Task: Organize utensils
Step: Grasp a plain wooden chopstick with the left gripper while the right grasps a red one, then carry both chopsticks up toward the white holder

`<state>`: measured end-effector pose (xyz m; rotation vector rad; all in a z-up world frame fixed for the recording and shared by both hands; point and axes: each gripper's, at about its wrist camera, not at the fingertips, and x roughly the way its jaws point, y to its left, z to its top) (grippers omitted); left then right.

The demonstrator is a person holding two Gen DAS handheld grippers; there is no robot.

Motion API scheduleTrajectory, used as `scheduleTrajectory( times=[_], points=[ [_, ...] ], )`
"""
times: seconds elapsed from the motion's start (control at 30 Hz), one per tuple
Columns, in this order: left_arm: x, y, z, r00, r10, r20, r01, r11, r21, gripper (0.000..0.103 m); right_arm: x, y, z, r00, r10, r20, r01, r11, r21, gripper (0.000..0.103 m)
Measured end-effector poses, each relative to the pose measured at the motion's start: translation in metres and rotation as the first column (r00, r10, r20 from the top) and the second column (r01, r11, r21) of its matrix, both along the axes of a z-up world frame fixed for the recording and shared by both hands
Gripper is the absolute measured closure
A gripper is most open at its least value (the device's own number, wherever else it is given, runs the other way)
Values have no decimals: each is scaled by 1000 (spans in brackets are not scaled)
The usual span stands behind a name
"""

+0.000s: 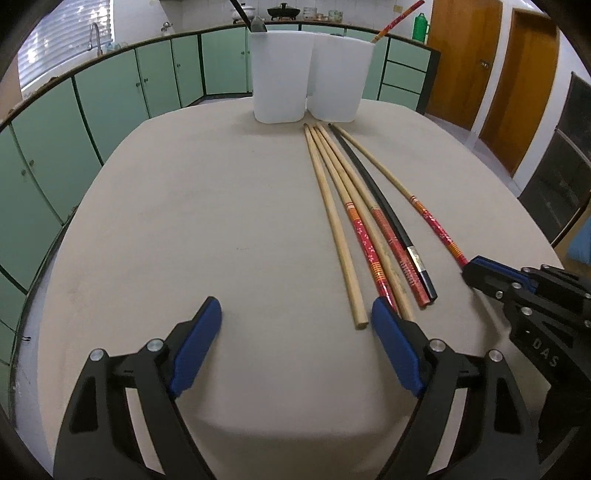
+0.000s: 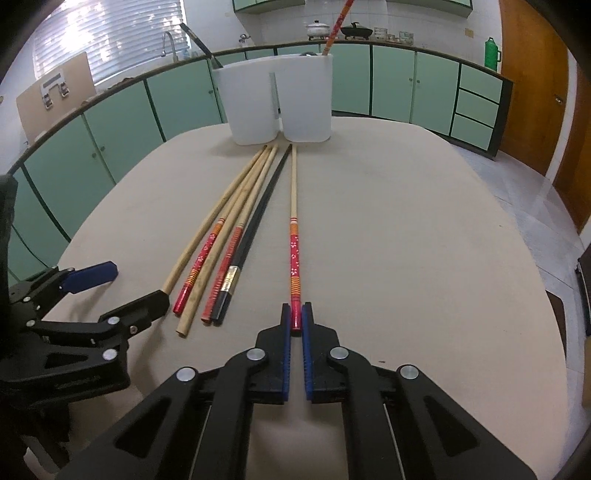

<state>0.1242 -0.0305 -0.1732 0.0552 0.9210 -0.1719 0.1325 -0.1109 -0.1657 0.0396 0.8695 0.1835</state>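
Note:
Several long chopsticks lie on the beige table (image 1: 184, 221), tips toward two white holders (image 1: 280, 74) (image 2: 306, 96) at the far edge. My right gripper (image 2: 296, 317) is shut on the red end of a red-handled chopstick (image 2: 294, 254), which lies flat apart from the others; it also shows in the left wrist view (image 1: 424, 214). My left gripper (image 1: 295, 317) is open and empty, its right finger beside the ends of a plain chopstick (image 1: 336, 229), two more red-handled ones and a black chopstick (image 1: 384, 206). The holders contain a dark utensil (image 1: 258, 26) and a red chopstick (image 1: 397, 20).
Green cabinets (image 1: 110, 92) curve around behind the table. Wooden doors (image 1: 517, 74) stand at the right. The left gripper (image 2: 92, 291) shows at the left of the right wrist view, and the right gripper (image 1: 469, 273) at the right of the left wrist view.

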Motion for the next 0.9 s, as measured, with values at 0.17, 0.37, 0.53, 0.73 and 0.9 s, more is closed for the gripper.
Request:
scheduleTrajectory(
  times=[0.17,0.37,0.53,0.73,0.9],
  points=[
    [-4,-2,2,1000,-1,16,1,1000,14,48,1,0,-1,1000,4,-2,-4,1000,0,97],
    [-5,-7,3,1000,-12,22,12,1000,2,72,2,2,-1,1000,11,-2,-11,1000,-2,94],
    [-6,-11,3,999,-24,22,24,1000,-5,96,2,-1,-2,1000,11,-2,-11,1000,17,97],
    [-5,-9,4,1000,-17,22,17,1000,-21,97,1,-6,-1,1000,5,5,-6,999,48,98],
    [-8,-5,15,999,-12,46,13,1000,-22,97,-3,-11,10,999,-1,46,-1,999,45,98]
  ],
)
